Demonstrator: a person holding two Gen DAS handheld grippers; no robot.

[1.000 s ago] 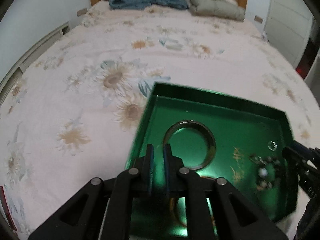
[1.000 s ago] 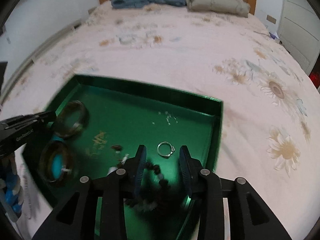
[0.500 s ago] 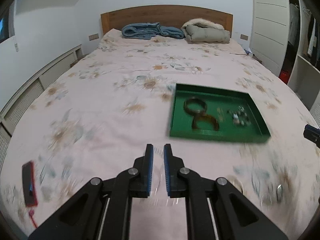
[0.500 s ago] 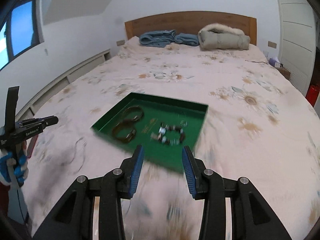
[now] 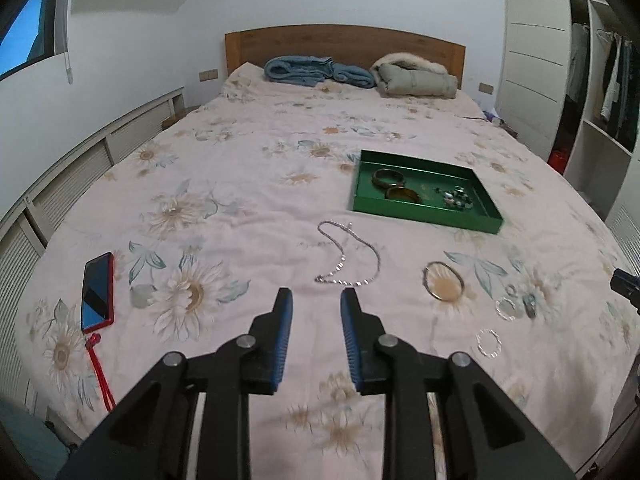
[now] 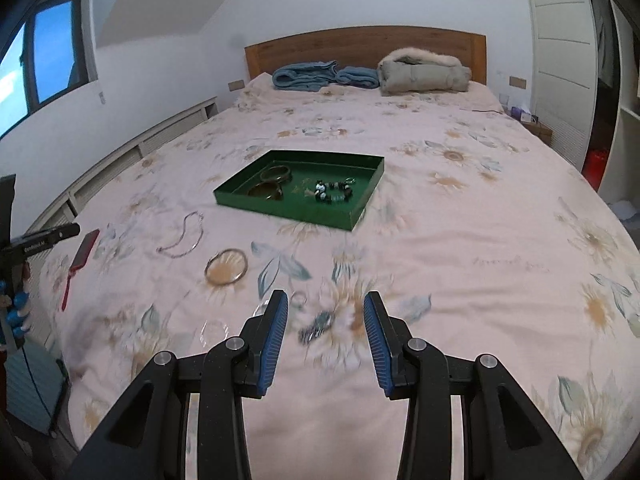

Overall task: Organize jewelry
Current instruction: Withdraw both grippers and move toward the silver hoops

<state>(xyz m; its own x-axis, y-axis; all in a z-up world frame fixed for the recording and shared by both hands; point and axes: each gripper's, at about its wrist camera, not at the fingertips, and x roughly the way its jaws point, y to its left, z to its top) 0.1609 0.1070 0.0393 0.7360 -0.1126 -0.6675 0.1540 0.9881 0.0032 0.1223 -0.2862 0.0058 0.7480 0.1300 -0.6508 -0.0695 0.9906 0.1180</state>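
Two tools, left tool and right tool, gape wide, empty, above the bedspread.

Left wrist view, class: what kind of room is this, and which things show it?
Most likely a home bedroom: a bed with a wooden headboard, a folded blue blanket, and an open wardrobe with hanging clothes.

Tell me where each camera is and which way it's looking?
Left wrist: on the left gripper, above the bed's foot, facing the headboard; open fingers show, chain just ahead.
Right wrist: on the right gripper, further right, facing the same way; open fingers show, left gripper at the left edge.
Both see the green tray, chain and bangle.
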